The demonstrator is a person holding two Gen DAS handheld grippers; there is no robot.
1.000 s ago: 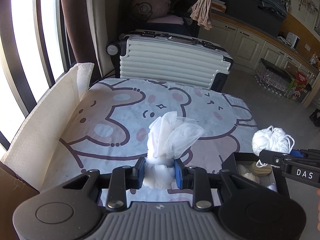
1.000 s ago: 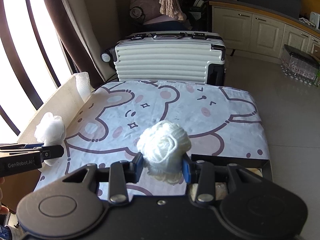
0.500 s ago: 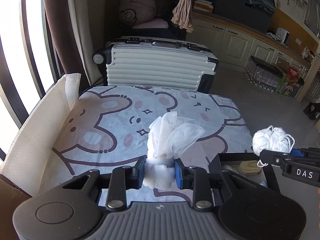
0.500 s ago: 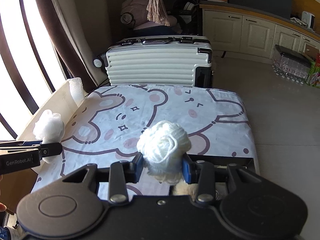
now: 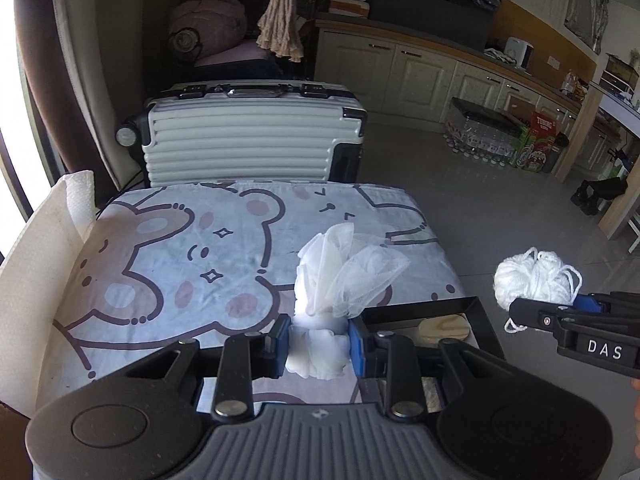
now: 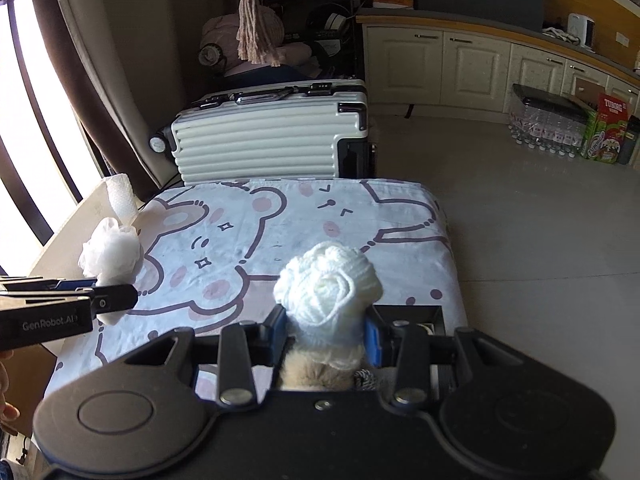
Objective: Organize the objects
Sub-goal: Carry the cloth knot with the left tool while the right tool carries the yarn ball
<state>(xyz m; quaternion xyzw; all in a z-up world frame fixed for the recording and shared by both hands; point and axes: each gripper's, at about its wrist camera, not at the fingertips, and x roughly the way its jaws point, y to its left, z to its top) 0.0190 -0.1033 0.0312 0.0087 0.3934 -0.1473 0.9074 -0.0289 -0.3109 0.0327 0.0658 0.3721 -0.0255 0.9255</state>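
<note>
My left gripper (image 5: 318,344) is shut on a white mesh bath puff (image 5: 344,276), held above the near edge of the bear-print table (image 5: 192,264). The puff also shows at the left of the right wrist view (image 6: 112,252). My right gripper (image 6: 326,338) is shut on a white ball of yarn (image 6: 328,288); the ball also shows at the right of the left wrist view (image 5: 534,278). A black tray (image 5: 476,312) lies under both grippers at the table's near right corner, holding a round wooden piece (image 5: 444,328) and a beige fluffy item (image 6: 312,376).
A white ribbed suitcase (image 5: 248,140) stands behind the table. A white paper-covered board (image 5: 32,280) leans along the table's left side. Curtains and a window are at left. Kitchen cabinets (image 6: 472,68) and bottle packs (image 6: 548,128) line the far right floor.
Both grippers have pulled back and risen, holding the puff and the yarn; the table looks farther and more of the room shows. The black tray has slid further under the grippers.
</note>
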